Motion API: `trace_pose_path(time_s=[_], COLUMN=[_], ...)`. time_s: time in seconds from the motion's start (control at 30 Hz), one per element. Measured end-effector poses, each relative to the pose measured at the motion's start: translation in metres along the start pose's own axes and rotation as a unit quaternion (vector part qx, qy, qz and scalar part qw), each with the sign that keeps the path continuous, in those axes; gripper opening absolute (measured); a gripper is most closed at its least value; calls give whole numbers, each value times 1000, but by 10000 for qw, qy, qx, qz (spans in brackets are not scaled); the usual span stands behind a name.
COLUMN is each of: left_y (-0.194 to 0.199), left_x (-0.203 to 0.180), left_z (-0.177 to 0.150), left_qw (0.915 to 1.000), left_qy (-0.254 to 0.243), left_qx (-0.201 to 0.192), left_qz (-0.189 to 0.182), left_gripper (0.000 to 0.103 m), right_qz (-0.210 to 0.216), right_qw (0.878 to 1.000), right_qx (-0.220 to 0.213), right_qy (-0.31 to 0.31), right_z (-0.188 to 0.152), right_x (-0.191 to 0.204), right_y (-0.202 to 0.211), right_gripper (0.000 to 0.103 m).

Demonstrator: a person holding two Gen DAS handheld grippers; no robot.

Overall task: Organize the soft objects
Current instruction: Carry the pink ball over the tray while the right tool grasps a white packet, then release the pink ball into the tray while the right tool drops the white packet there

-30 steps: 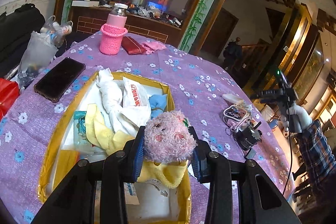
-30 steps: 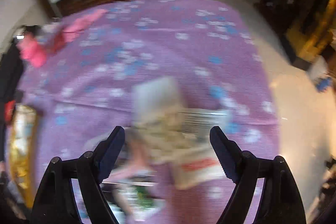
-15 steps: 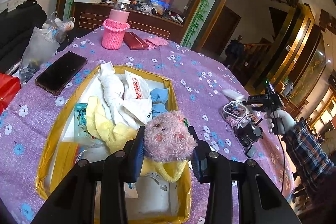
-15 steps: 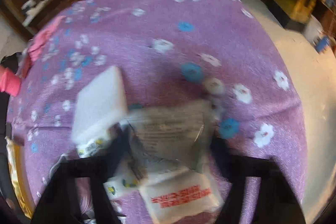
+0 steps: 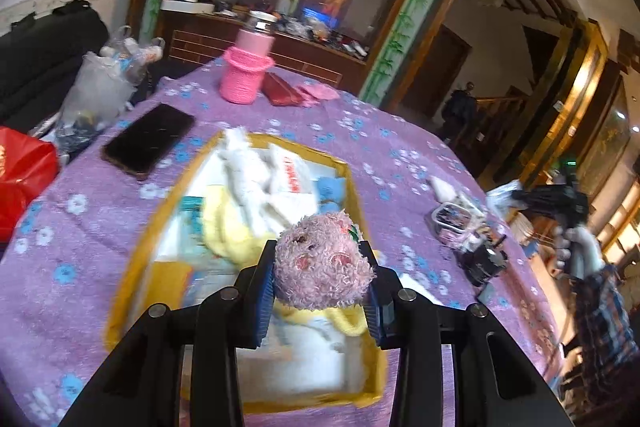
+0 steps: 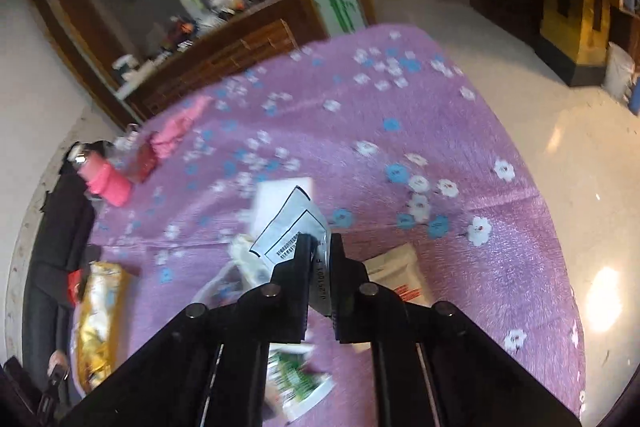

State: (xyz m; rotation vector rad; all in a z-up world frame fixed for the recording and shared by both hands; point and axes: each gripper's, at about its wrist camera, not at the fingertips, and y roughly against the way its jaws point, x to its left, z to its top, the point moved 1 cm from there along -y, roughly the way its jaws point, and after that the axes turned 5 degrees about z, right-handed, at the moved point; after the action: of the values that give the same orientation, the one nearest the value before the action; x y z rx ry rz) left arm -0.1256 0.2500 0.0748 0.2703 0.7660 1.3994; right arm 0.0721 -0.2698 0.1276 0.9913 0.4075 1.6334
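My left gripper is shut on a pink fuzzy plush toy, held above the near end of a yellow-rimmed box filled with white, yellow and blue soft items. My right gripper is shut on a flat white printed packet, lifted a little off the purple flowered tablecloth. Under and around it lie a beige packet, a white block and a green-printed packet. In the left wrist view the right gripper shows at the far right, held by a hand in a plaid sleeve.
A black phone, a pink knitted bottle holder, a red wallet and a plastic bag sit at the table's far left. Small gadgets lie at the right. The gold box edge shows left of my right gripper.
My right gripper has gone from wide open to shut on the white packet and raised it. The left gripper drifted slightly with the plush toy still gripped.
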Motion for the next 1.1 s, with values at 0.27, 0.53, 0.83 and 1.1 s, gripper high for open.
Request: trace_pose_path(time_s=[0.27,0.53,0.83,1.1], left_y=[-1,-14,8,32], left_x=[36,31,54,67], left_z=[-14,-27,-20,-19], left_qw=[9979,9966,9969,9948], left_qy=[277,100,622,696], left_qx=[203,605,199,-239], left_qz=[549,547,449,706], left_gripper=[41,64,73,76], right_qz=[827,1701,2368,1766], right_qw=[9940,9719,9251,9006], right_qx=[118,870,1952,2610], right_qy=[710,1374,2236,2992], right_z=[-26,-77,-169,-234], right_x=[92,201,307,344], right_y=[21,-15,-49,-90], right_gripper=[8,8,8,8])
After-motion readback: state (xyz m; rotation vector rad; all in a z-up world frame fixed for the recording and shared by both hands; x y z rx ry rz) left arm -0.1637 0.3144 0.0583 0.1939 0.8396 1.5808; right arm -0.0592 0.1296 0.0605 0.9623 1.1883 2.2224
